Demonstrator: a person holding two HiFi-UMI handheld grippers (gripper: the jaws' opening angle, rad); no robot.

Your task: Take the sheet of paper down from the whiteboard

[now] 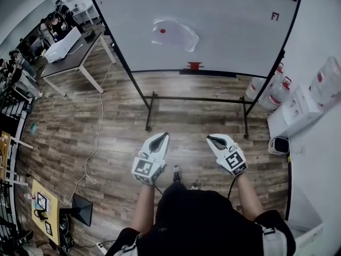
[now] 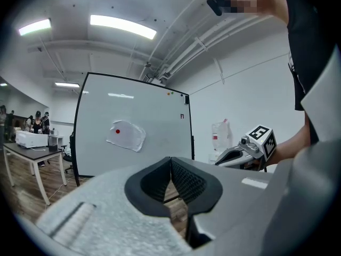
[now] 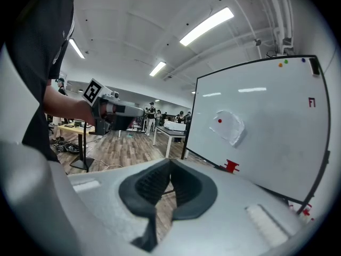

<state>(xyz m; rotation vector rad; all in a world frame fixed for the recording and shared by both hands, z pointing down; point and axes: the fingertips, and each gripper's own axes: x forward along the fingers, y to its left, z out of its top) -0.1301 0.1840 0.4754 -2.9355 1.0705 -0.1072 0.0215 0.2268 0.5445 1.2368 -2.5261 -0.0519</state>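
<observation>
Claws: my left gripper (image 1: 158, 140) and right gripper (image 1: 216, 141) are both pinched shut, empty, well short of the whiteboard (image 1: 240, 31).
Paper: sheet of paper (image 1: 178, 36) sits left of the whiteboard's middle, under a red magnet (image 1: 162, 31).
Feel: likely light, floppy, tearable — I'd pinch a loose edge.

Open office: whiteboard (image 1: 229, 41), desks (image 1: 80, 55), strip lights (image 2: 122, 26) (wood-look floor (image 1: 122, 127)).

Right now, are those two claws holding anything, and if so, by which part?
Nothing is held. The left gripper and the right gripper are both shut and empty, well short of the paper that hangs on the whiteboard.
</observation>
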